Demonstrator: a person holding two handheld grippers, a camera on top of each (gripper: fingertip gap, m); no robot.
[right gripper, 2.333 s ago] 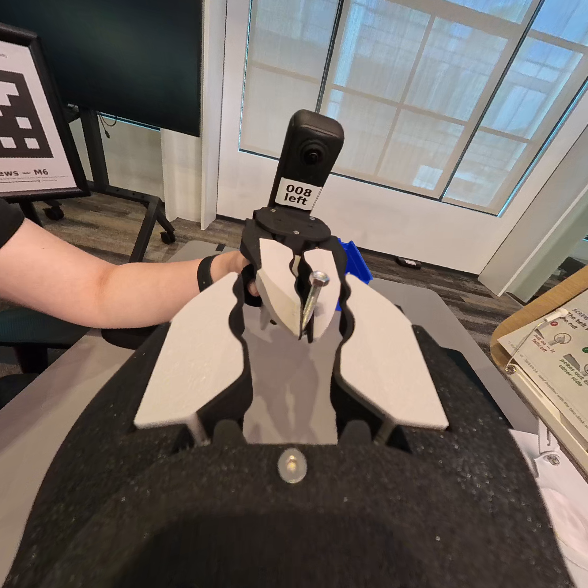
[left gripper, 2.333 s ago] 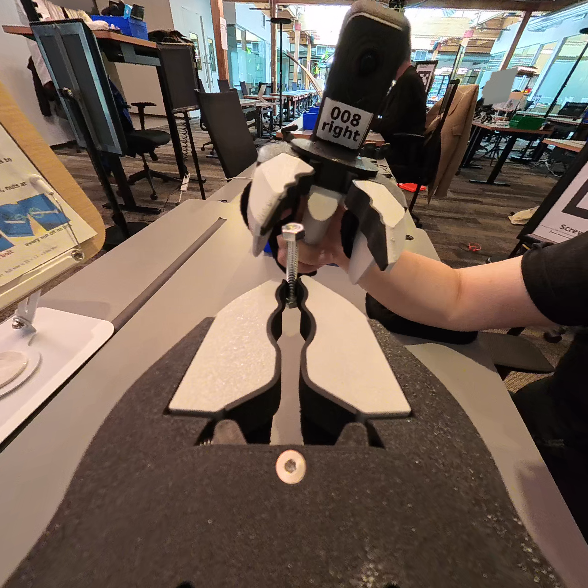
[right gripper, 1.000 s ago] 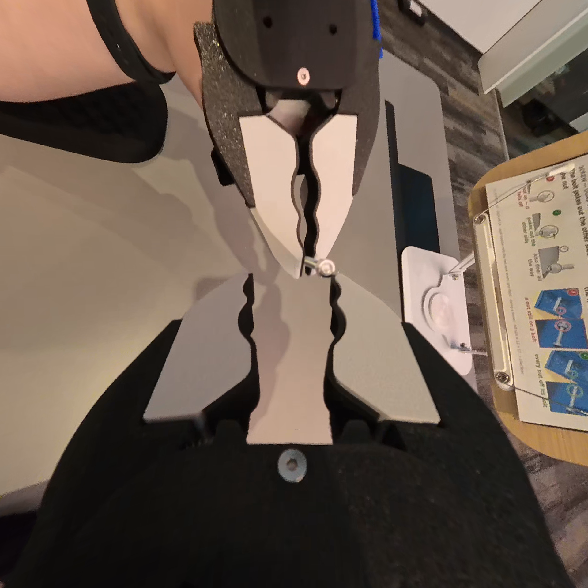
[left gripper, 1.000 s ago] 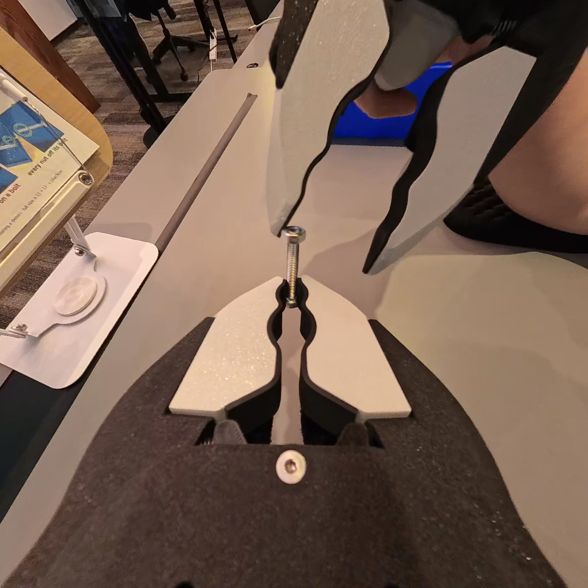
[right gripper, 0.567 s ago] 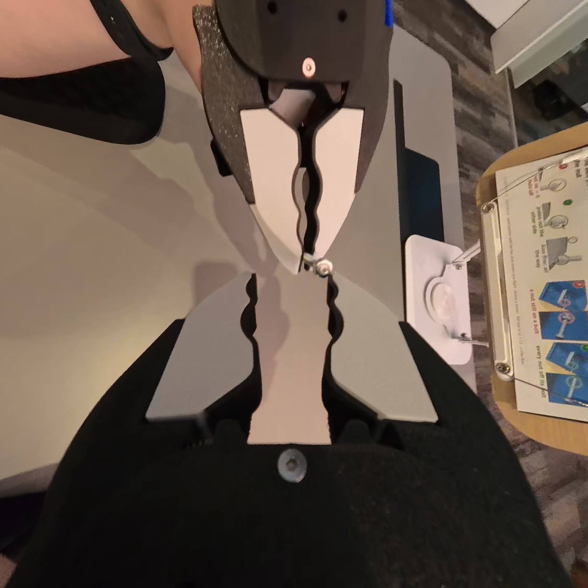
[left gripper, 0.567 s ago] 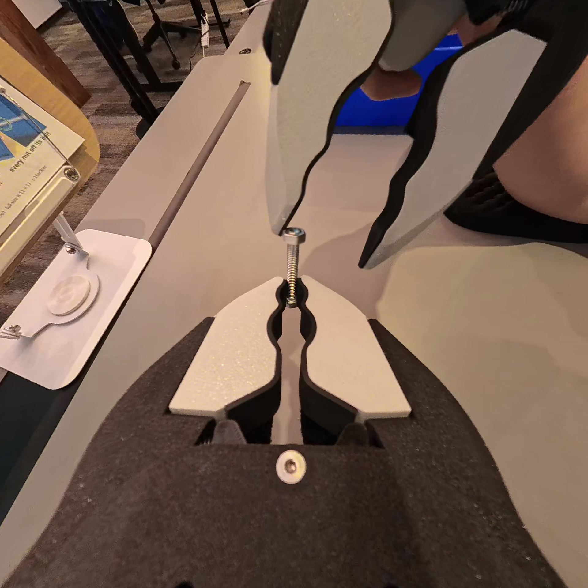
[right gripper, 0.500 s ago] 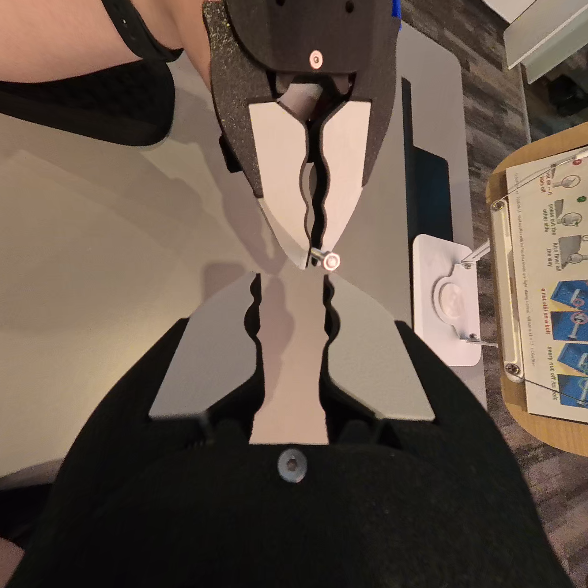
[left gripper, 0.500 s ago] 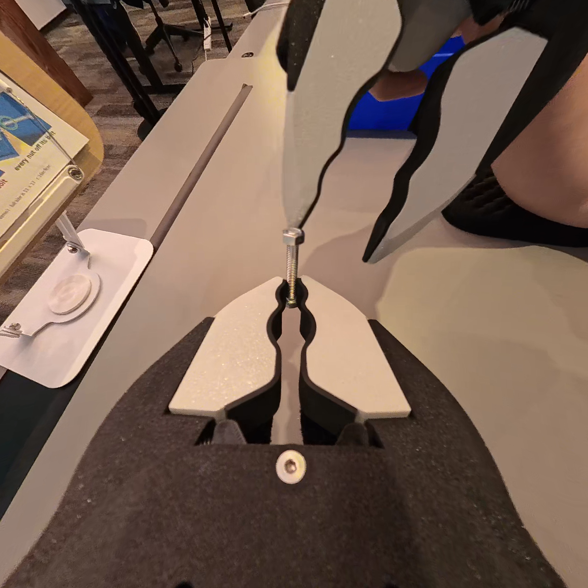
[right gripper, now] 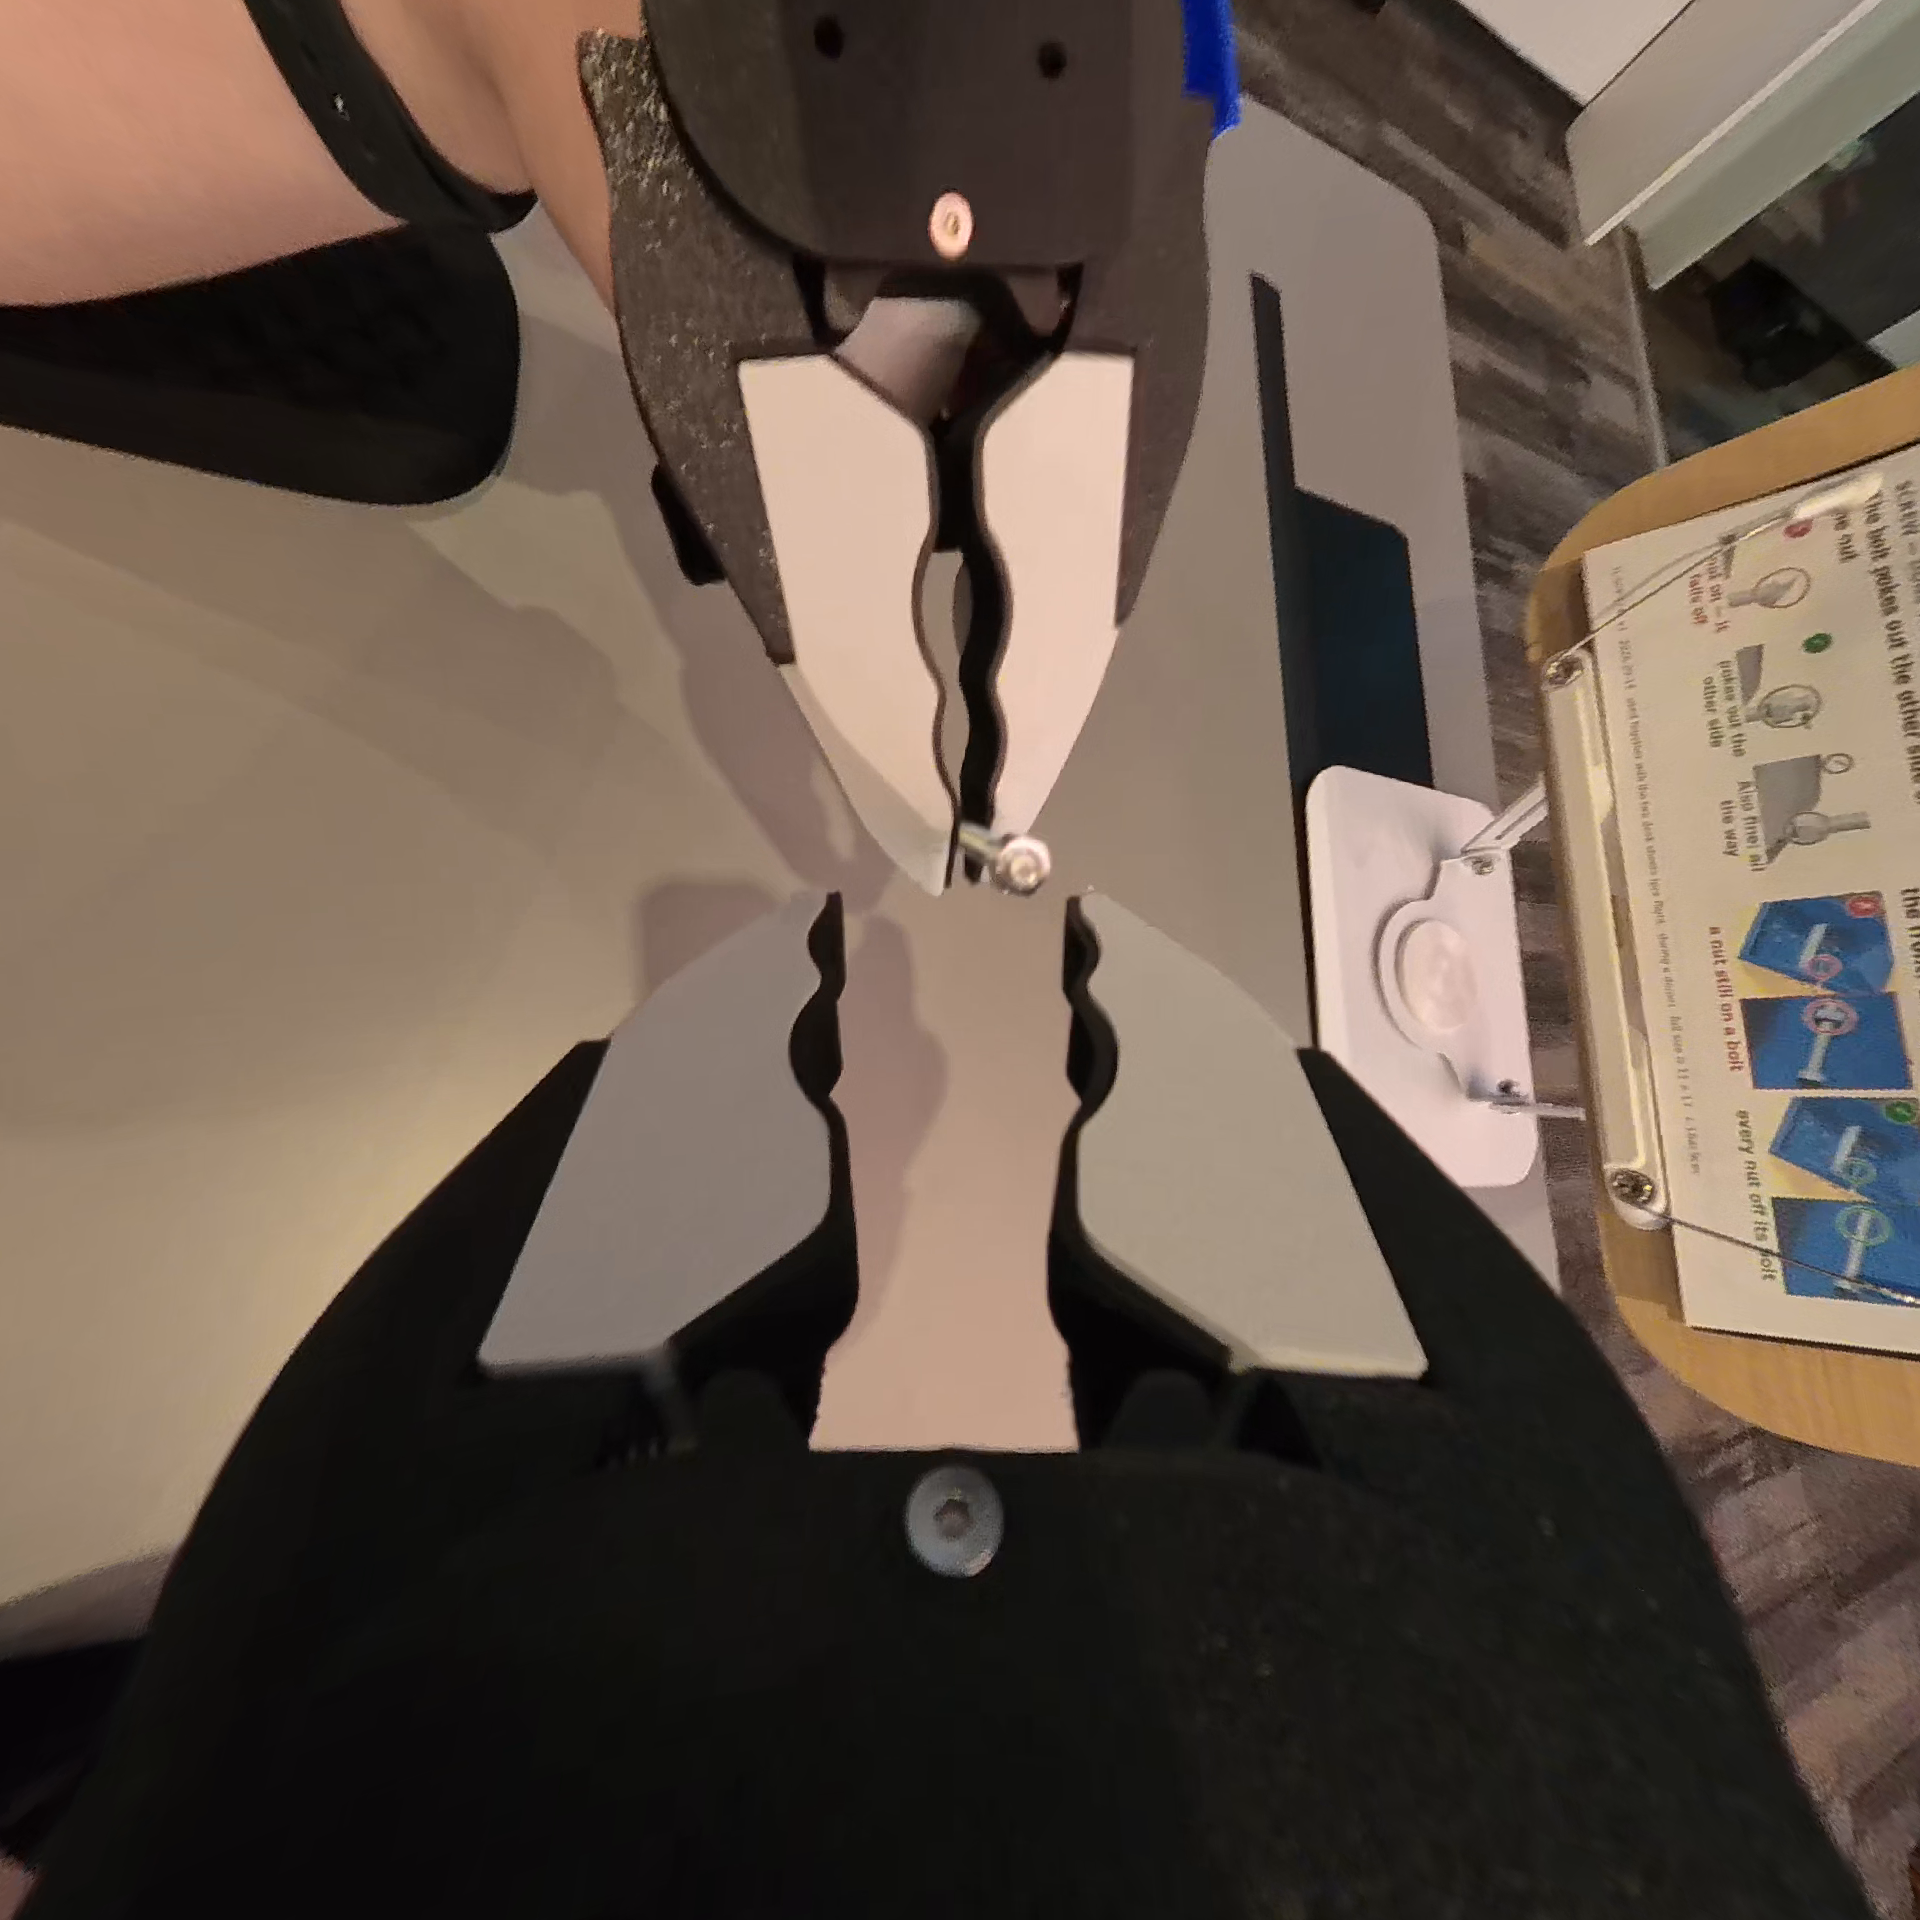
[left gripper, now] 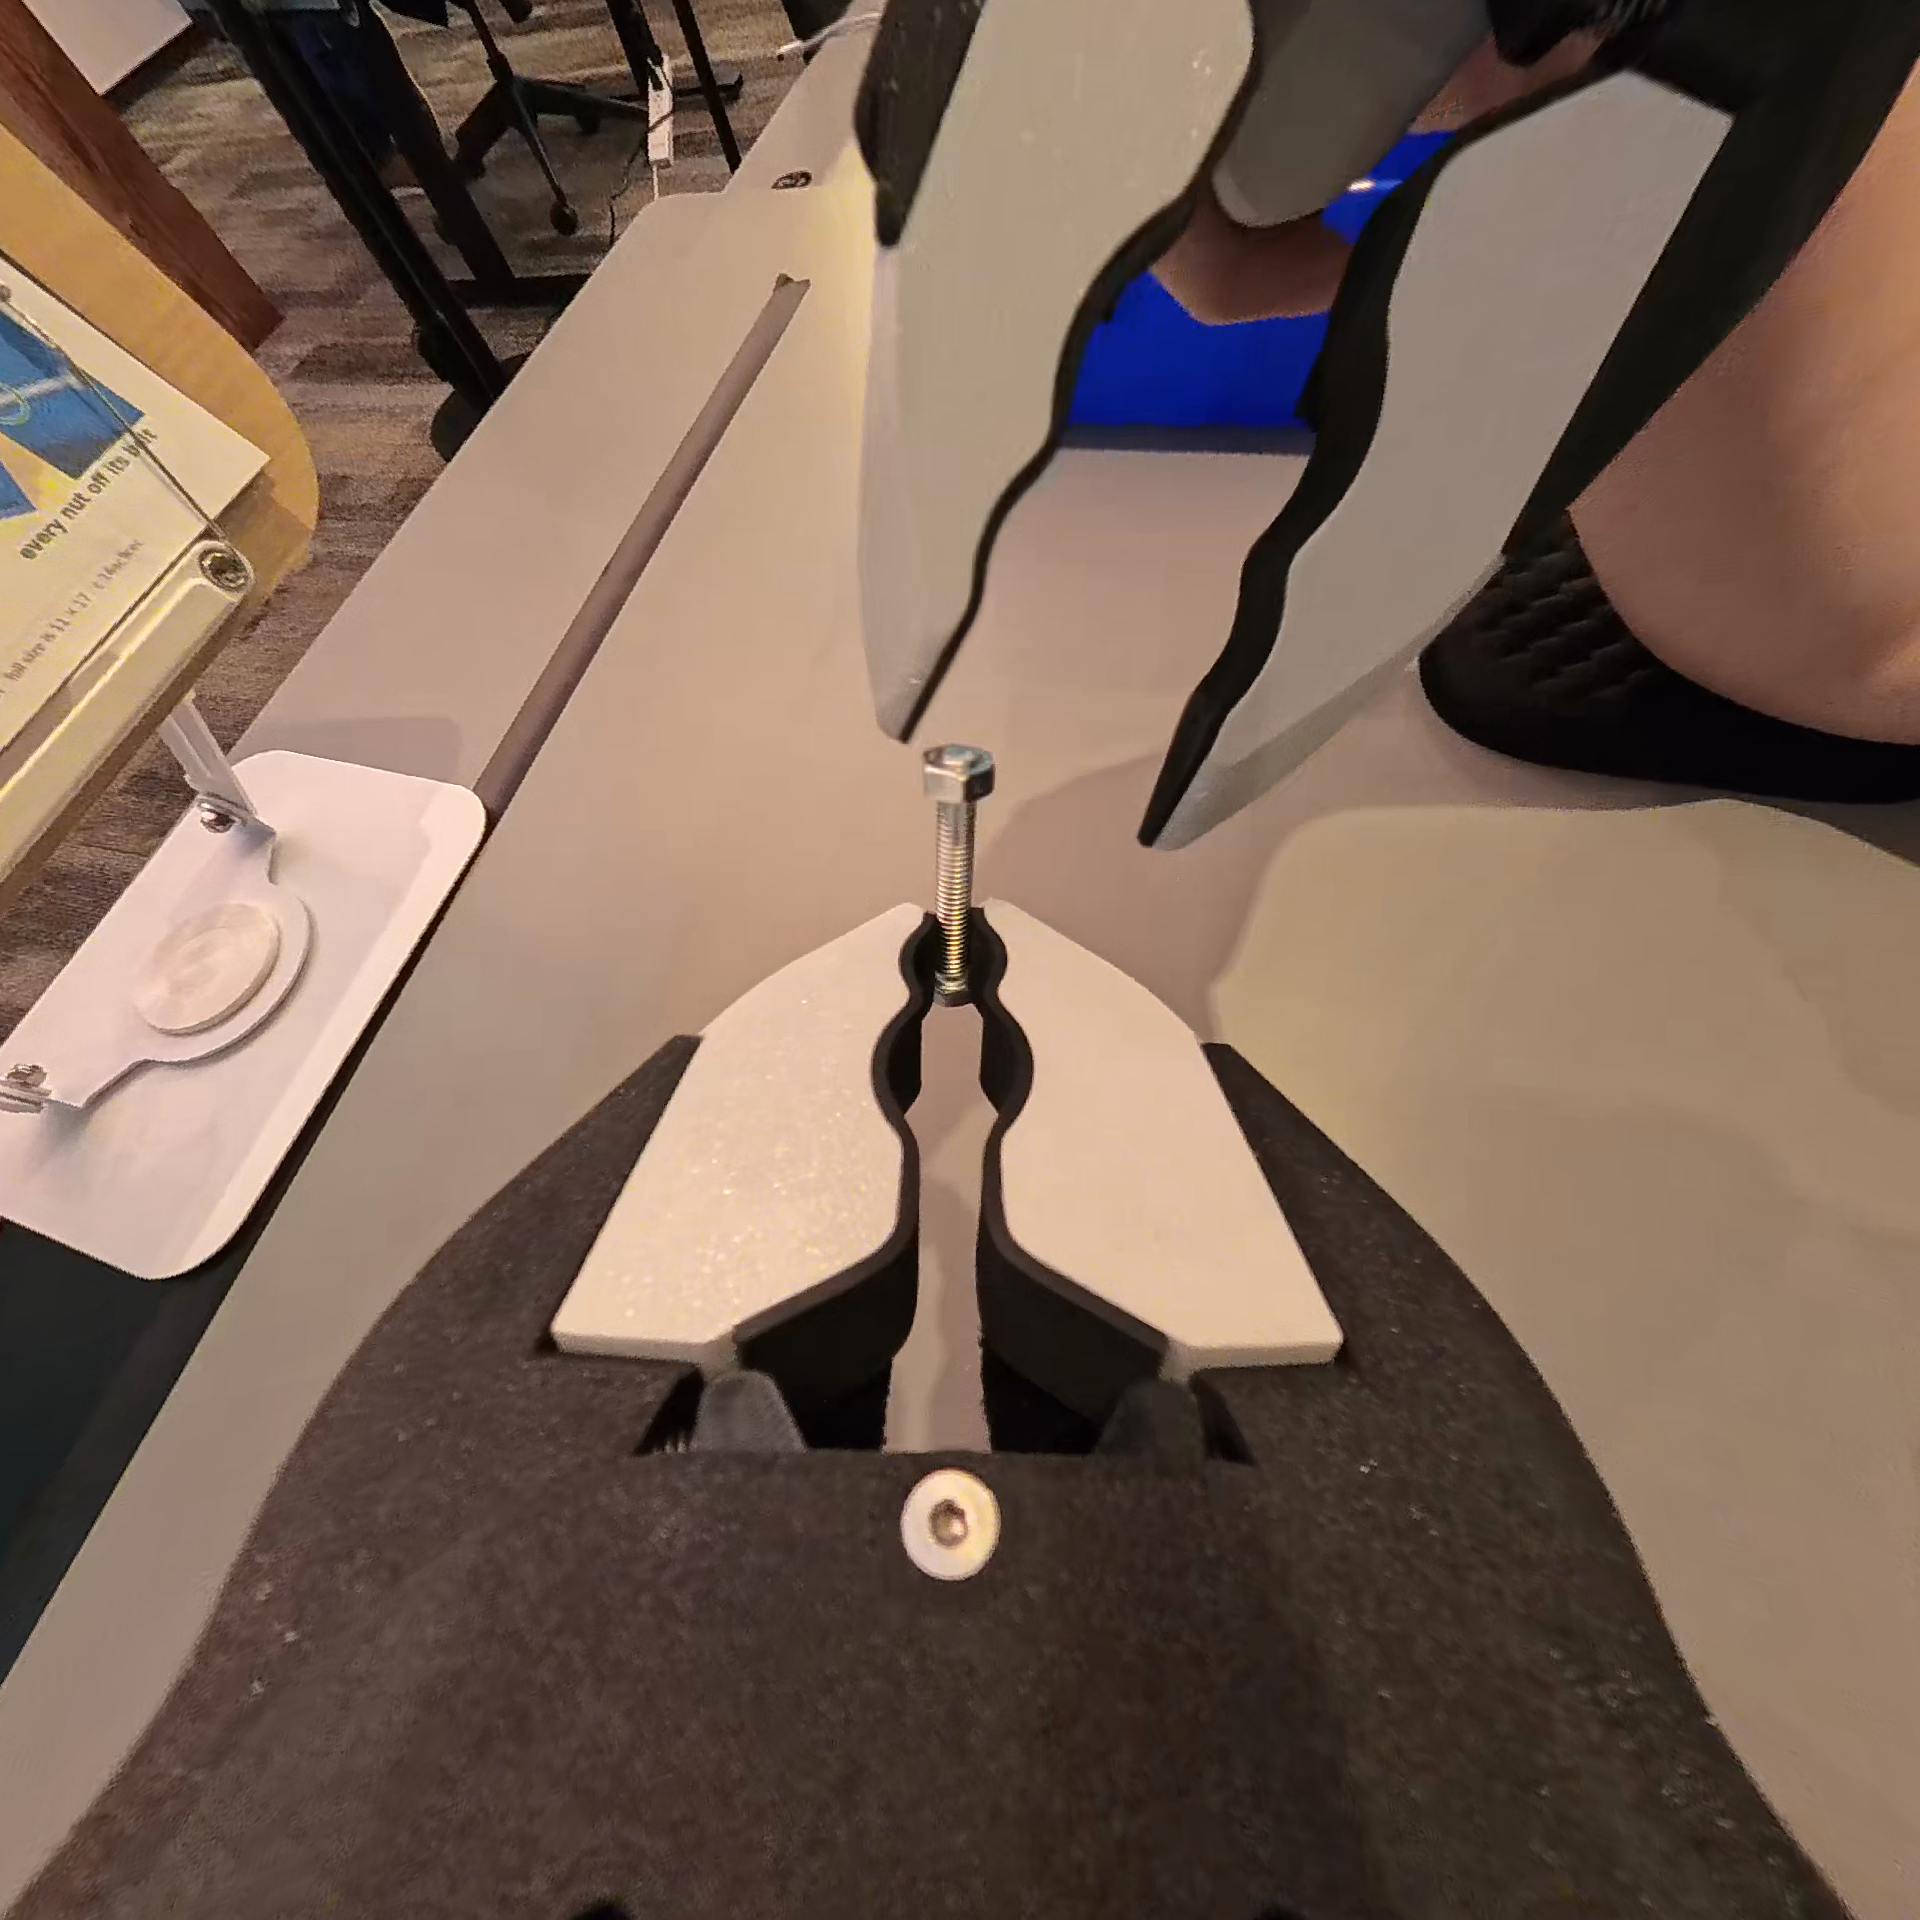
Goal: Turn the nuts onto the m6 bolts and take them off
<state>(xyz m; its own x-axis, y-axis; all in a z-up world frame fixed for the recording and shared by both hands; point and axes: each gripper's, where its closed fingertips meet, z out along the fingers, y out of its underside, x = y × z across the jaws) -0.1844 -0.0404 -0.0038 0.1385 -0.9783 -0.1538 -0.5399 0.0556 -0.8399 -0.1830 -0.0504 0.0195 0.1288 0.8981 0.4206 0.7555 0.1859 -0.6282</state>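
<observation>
My left claw (left gripper: 956, 920) is closed on the lower end of the bolt (left gripper: 956, 862), gripped at the very tips of its fingers. The bolt stands upright above those tips, threaded shank bare, with its hex head (left gripper: 957, 774) on top. I see what may be a nut at the clamped end, but I cannot tell for certain.

My right claw (left gripper: 1023, 774) hangs directly above the bolt with its fingers spread wide and nothing between them. One fingertip (left gripper: 899, 707) sits just over the hex head, apart from it; the other is well off to the side.

From the right wrist view, the left claw (right gripper: 971, 847) points toward my right claw (right gripper: 951, 894), tips nearly meeting, the bolt (right gripper: 1003, 836) between them.

Below both claws lies the grey table (left gripper: 1558, 1091). Beyond the left claw's left side stands a white stand base (left gripper: 312, 987) carrying an instruction card (left gripper: 94, 509).
</observation>
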